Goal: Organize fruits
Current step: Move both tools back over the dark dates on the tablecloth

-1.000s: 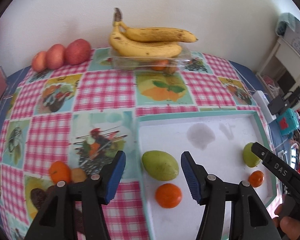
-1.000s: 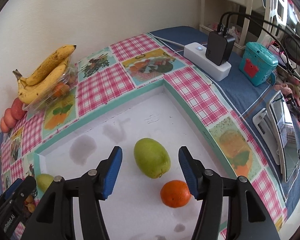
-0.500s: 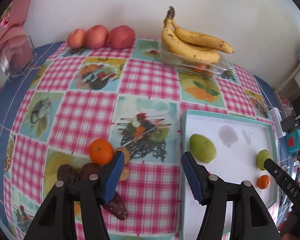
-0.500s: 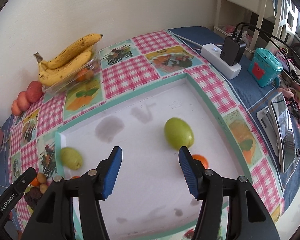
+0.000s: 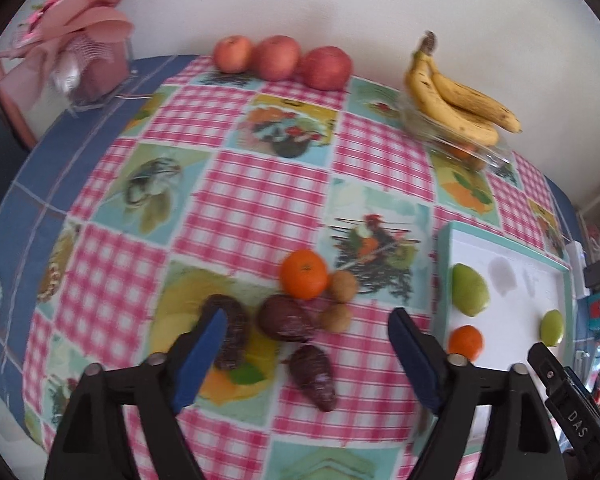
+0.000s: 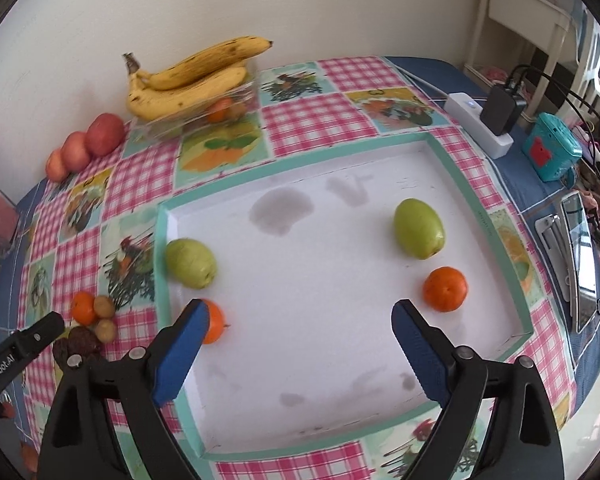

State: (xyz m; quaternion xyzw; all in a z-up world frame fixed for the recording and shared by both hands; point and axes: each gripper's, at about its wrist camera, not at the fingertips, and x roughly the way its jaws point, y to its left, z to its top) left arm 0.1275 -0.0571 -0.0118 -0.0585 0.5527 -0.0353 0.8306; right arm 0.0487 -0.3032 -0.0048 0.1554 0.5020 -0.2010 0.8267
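A white tray with a teal rim (image 6: pixel 476 196) (image 5: pixel 444 264) holds two green fruits (image 6: pixel 419 229) (image 6: pixel 191 263) and two oranges (image 6: pixel 445 289) (image 6: pixel 214 326). On the checked cloth left of the tray lies a cluster: an orange (image 5: pixel 304 274), two small brown round fruits (image 5: pixel 342 286) (image 5: pixel 335 317) and three dark purple fruits (image 5: pixel 284 318). My left gripper (image 5: pixel 304 344) hovers open over that cluster, empty. My right gripper (image 6: pixel 296 346) stands open above the tray's near half, holding nothing.
Bananas (image 5: pixel 456 96) rest on a clear box against the back wall, with three red apples (image 5: pixel 278 58) to their left. A pink object in a clear stand (image 5: pixel 88 60) sits at the far left. A power strip (image 6: pixel 480 128), teal box (image 6: pixel 552 148) and devices lie right of the tray.
My left gripper has swung left from over the tray to the fruit cluster on the cloth. My right gripper has pulled back from the green fruit, so the whole tray shows.
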